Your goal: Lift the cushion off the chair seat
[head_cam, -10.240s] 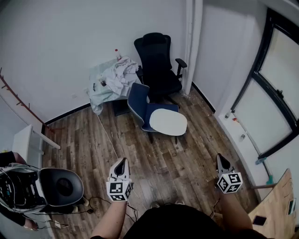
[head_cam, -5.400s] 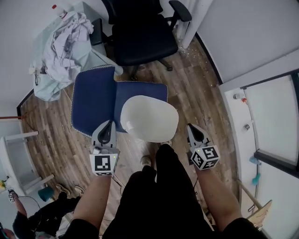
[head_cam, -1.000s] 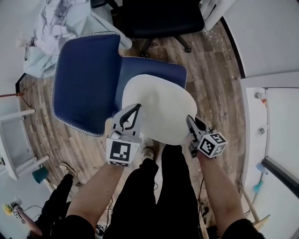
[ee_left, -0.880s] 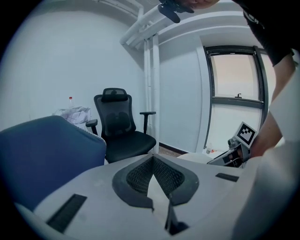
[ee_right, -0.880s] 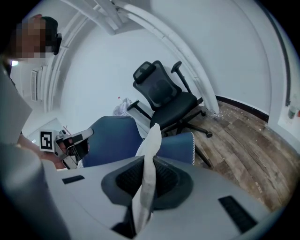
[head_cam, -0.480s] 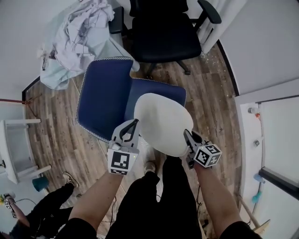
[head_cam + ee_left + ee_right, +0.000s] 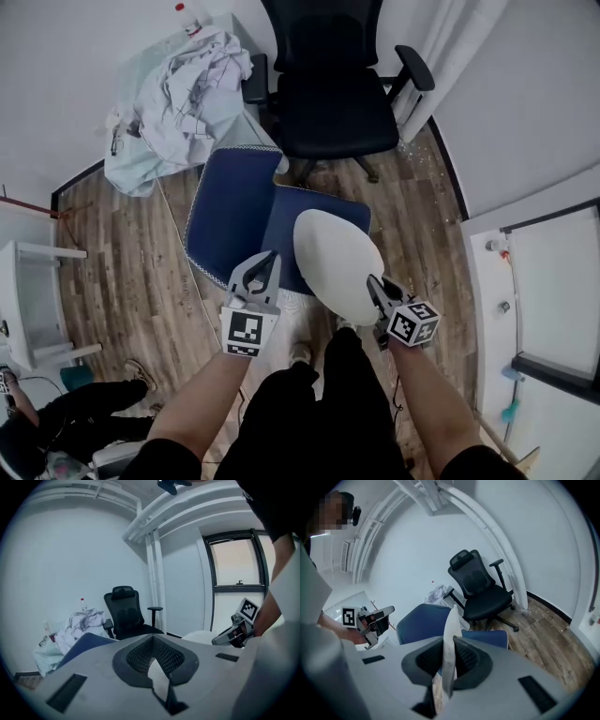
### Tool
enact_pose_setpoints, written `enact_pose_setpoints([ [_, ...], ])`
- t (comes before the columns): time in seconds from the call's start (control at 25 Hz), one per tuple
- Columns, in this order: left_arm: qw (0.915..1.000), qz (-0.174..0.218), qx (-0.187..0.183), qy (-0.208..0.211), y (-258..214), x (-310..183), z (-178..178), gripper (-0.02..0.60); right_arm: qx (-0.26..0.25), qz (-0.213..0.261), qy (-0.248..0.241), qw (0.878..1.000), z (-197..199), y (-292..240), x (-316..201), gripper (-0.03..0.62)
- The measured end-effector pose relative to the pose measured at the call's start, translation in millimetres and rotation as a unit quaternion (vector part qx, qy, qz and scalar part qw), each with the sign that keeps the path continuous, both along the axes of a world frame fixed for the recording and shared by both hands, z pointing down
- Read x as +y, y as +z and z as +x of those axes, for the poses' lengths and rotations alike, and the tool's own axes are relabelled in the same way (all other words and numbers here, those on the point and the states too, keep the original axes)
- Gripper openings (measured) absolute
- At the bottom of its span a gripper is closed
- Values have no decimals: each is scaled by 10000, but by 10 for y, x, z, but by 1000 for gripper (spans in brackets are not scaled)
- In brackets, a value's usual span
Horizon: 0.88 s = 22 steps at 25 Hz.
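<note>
The white oval cushion point(image 7: 337, 267) hangs tilted in the air above the blue chair point(image 7: 230, 220), clear of its seat. My left gripper point(image 7: 270, 258) is shut on the cushion's left edge, and a white sliver of it shows between the pads in the left gripper view point(image 7: 157, 667). On the opposite edge my right gripper point(image 7: 373, 281) is shut too, with the cushion point(image 7: 449, 634) standing edge-on between its jaws. In the right gripper view the blue chair point(image 7: 424, 618) lies below and behind the cushion.
A black office chair point(image 7: 333, 94) stands behind the blue one. A heap of pale clothes point(image 7: 187, 84) covers a table at the back left. A white table point(image 7: 28, 300) and a crouching person point(image 7: 56, 422) are at the left, with a window wall at the right.
Both grippers have risen together with the cushion between them. The blue chair now looks smaller and farther below, and more of its seat shows.
</note>
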<state>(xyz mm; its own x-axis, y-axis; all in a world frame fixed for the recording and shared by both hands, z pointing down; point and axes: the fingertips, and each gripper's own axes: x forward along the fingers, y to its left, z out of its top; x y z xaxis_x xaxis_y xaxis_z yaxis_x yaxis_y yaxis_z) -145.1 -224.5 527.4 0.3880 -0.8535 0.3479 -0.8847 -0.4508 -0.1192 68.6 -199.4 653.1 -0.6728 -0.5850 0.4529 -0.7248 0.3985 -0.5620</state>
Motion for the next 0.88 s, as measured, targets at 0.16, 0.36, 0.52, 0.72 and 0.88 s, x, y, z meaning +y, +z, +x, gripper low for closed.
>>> enact_pose_setpoints([
  [0.16,9998,154,31,-100,-241,78,-143,5,104,134,35,9999,17,-243,19,40],
  [0.36,9991,280,155,-273,-475,172,-293,5,210,304,78,9993,-45,-554,18,40],
  [0.52,9987,410,200,-219,-642,188,-296,5,219,484,123,9985,-38,-806,-23,40],
  [0.72,9977,645,185,-122,-880,129,-344,5,190,781,74,9967,-70,-1143,-94,40],
  [0.88,9968,770,167,-101,-1041,157,-388,5,141,930,-12,9956,-127,-1363,-35,40],
])
